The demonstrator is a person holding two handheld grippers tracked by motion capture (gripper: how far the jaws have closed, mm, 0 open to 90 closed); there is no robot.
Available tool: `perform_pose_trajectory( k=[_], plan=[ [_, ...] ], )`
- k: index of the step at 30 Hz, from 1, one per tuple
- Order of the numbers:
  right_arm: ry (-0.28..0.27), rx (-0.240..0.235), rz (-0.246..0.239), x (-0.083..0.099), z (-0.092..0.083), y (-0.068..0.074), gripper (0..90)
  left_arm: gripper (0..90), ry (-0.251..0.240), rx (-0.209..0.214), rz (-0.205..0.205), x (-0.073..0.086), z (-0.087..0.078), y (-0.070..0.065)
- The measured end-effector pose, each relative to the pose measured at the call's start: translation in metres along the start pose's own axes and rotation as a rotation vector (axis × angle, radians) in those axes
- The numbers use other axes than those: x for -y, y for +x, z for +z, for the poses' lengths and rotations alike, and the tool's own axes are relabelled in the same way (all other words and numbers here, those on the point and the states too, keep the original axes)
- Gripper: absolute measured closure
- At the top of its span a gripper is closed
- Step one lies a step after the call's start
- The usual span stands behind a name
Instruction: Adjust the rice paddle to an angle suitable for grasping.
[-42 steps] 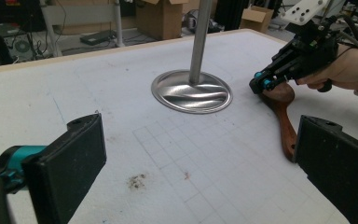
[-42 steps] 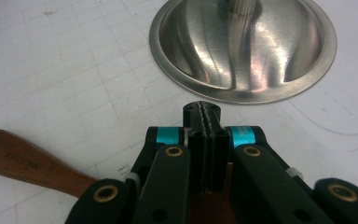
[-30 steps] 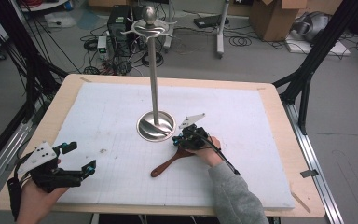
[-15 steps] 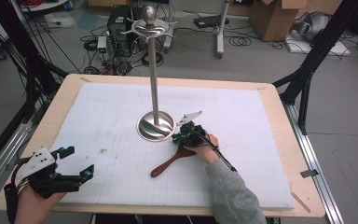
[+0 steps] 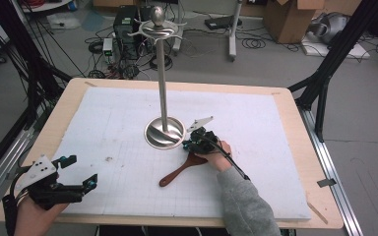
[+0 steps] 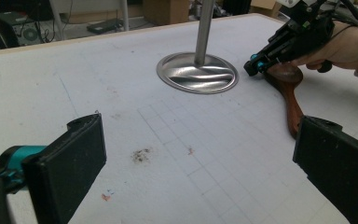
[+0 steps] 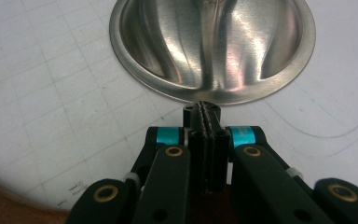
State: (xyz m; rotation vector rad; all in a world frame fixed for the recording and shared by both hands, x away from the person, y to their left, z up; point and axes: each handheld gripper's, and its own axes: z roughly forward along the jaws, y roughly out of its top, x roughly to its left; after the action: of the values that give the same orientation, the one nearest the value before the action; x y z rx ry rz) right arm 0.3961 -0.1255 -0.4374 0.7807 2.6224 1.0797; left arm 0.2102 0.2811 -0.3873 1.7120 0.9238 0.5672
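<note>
Down on the white mat point(image 5: 275, 147), the right gripper point(image 7: 207, 116) has its jaws pressed together with nothing between them, tips just short of the metal stand's round base point(image 7: 214, 46). Its body hides the bowl of the wooden spoon point(image 5: 177, 173), whose handle lies toward the near edge; whether the gripper touches the spoon is hard to tell. Well apart, at the near left corner, the left gripper point(image 6: 200, 177) hovers with jaws wide apart and empty, both cut off by the frame.
</note>
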Motion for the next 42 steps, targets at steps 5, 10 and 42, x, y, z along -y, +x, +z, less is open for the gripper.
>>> perform_pose_trajectory(
  k=[5, 10, 42],
  plan=[
    [0.005, -0.002, 0.000, 0.000, 0.000, 0.000, 89.4, 3.0, 0.004, 0.002, 0.002, 0.000, 0.002, 0.000],
    [0.024, 0.001, -0.008, 0.001, -0.003, 0.001, 89.4, 3.0, 0.006, 0.008, 0.002, 0.000, 0.005, 0.001],
    [0.084, -0.047, 0.021, 0.024, -0.032, 0.011, 89.5, 2.9, -0.018, 0.084, 0.026, -0.019, 0.054, -0.004]
  ],
)
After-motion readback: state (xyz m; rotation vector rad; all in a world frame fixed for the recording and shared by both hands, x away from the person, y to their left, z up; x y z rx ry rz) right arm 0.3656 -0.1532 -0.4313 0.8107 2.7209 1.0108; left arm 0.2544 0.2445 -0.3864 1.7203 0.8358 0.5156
